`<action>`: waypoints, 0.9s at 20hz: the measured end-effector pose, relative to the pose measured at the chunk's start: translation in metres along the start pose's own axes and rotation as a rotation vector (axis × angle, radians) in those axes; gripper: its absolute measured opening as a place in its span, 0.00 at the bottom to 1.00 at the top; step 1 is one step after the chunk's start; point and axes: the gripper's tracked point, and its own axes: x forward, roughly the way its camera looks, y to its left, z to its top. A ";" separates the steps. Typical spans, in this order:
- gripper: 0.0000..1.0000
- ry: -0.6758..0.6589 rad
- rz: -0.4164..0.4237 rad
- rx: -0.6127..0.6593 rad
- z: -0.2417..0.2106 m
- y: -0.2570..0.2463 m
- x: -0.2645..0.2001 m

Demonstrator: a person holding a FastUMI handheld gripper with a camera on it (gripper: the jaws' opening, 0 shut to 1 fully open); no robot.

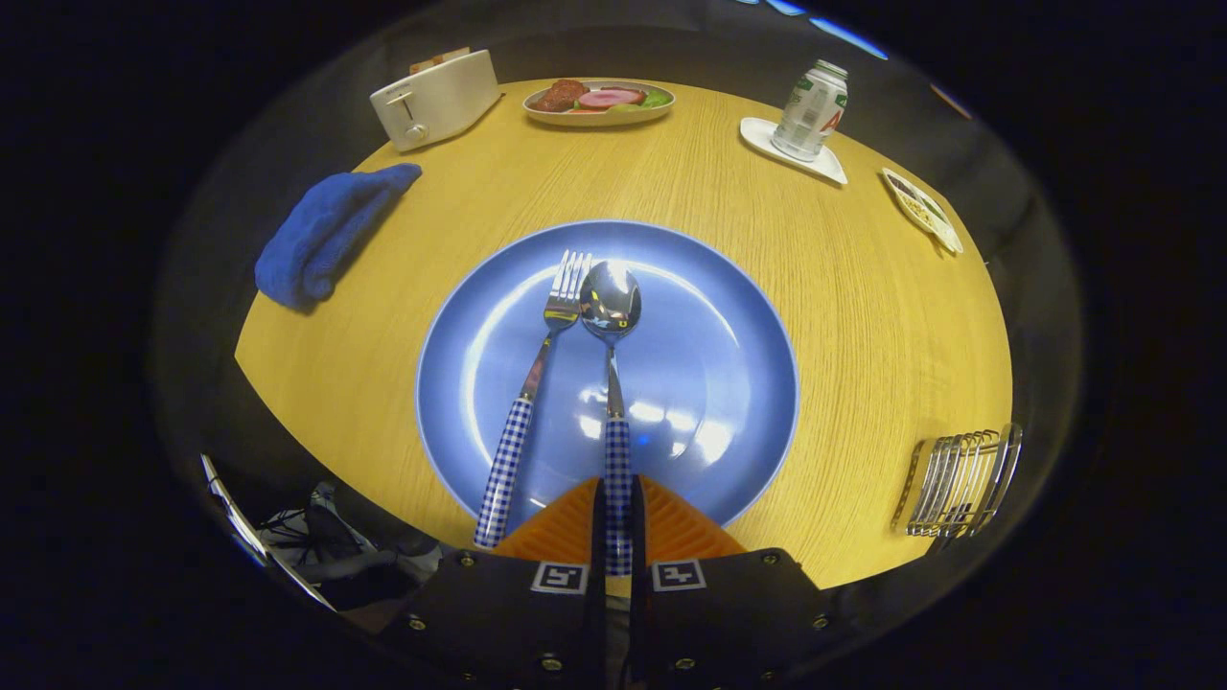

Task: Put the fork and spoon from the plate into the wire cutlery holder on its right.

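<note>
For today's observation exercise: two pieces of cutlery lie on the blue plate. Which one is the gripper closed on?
The spoon. Its checked handle runs between the gripper fingers, which press on it from both sides. The fork lies free just to its left on the plate.

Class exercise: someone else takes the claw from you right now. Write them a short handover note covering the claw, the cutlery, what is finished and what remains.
Claw: closed on the spoon handle, both fingers pressing it.
Spoon: lying on the blue plate, bowl pointing away, not yet lifted as far as I can tell.
Fork: lying on the plate just left of the spoon, untouched.
Wire holder: on the table to the right of the plate, nothing in it.
Done: spoon gripped.
Left: carry the spoon to the holder, then fetch the fork.
</note>
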 end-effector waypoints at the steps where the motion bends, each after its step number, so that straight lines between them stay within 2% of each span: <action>1: 0.10 -0.007 -0.006 -0.033 0.003 -0.006 -0.008; 5: 0.10 -0.005 -0.035 -0.198 0.006 -0.035 -0.049; 7: 0.10 0.001 -0.055 -0.229 0.004 -0.052 -0.070; 11: 0.10 -0.002 -0.146 -0.211 0.000 -0.101 -0.114; 18: 0.10 0.093 -0.257 -0.165 -0.047 -0.177 -0.168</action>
